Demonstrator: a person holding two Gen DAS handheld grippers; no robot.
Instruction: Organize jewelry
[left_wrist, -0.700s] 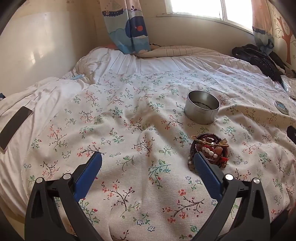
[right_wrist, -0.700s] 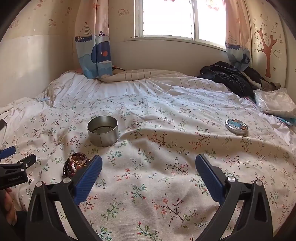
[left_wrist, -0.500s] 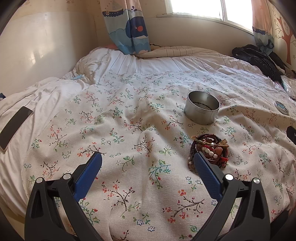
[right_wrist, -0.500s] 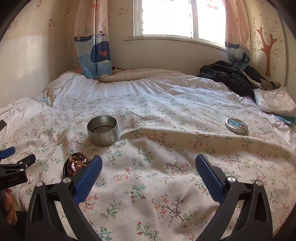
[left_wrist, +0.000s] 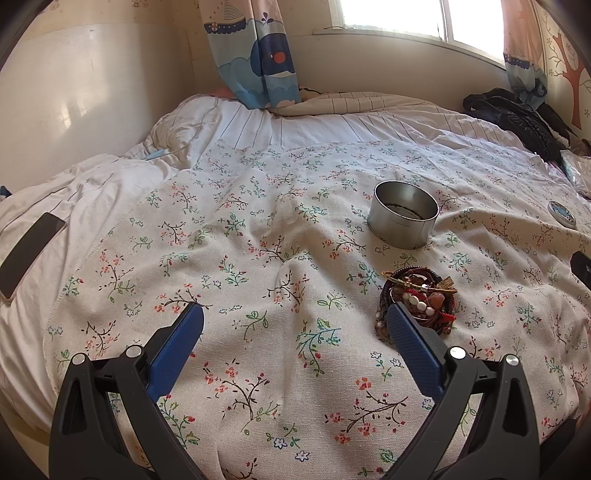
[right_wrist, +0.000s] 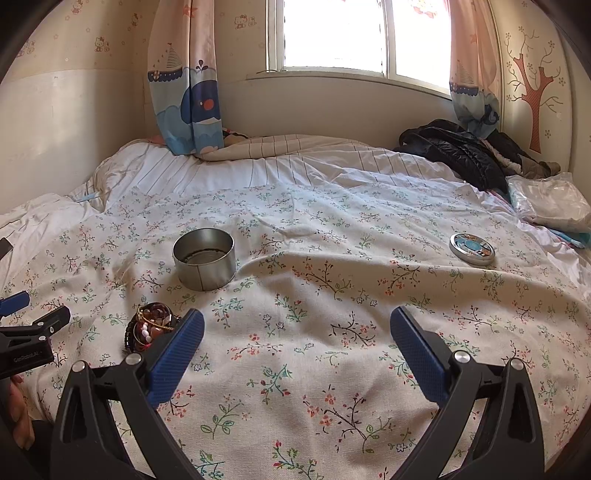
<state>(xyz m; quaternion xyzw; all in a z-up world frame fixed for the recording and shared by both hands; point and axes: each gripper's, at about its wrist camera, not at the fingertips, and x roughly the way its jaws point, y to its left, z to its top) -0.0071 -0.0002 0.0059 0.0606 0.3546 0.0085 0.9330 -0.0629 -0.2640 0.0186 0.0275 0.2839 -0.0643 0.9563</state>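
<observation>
A pile of bracelets and beads (left_wrist: 417, 297) lies on the floral bedspread (left_wrist: 277, 258), just past my left gripper's right finger. It also shows in the right wrist view (right_wrist: 151, 325), beside my right gripper's left finger. An open round metal tin (left_wrist: 404, 214) stands behind the pile, upright, also in the right wrist view (right_wrist: 204, 258). Its lid (right_wrist: 472, 249) lies flat far to the right. My left gripper (left_wrist: 293, 328) is open and empty above the spread. My right gripper (right_wrist: 295, 332) is open and empty, right of the pile.
A dark phone (left_wrist: 27, 254) lies on the white sheet at the left. A black jacket (right_wrist: 454, 151) and a plastic bag (right_wrist: 546, 201) lie at the back right. Walls, curtain and window close the far side of the bed.
Both views have tilted up a little; the pile and the tin sit slightly lower in frame. Both grippers stay open.
</observation>
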